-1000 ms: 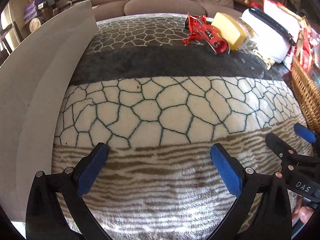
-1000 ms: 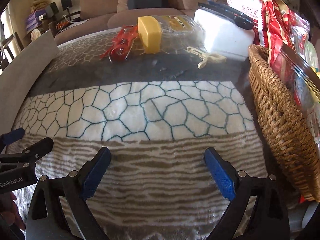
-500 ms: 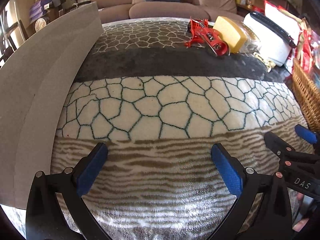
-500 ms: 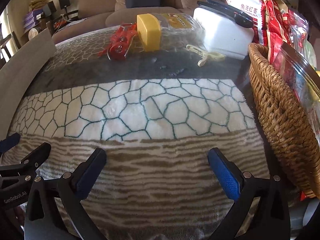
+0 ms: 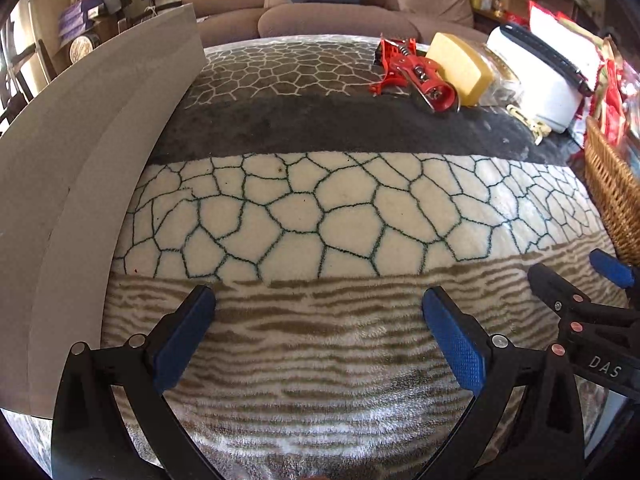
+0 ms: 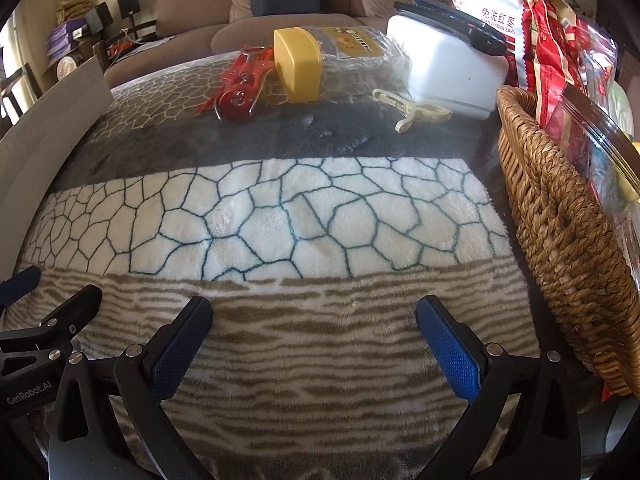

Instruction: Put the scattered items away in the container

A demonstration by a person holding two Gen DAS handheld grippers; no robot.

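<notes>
"DAS" shows white on the right gripper (image 5: 600, 276) at four o'clock; "GenRobot.AI" on the left gripper (image 6: 36, 300) at eight; red bag (image 6: 488, 12) at one reads "免洗红枣"

Left tongs (image 5: 318, 320) and right tongs (image 6: 314, 330) side by side, agape, empty.

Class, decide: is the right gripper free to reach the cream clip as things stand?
Probably yes: the right gripper is open and empty, and only bare blanket lies between it and the cream clip.
</notes>
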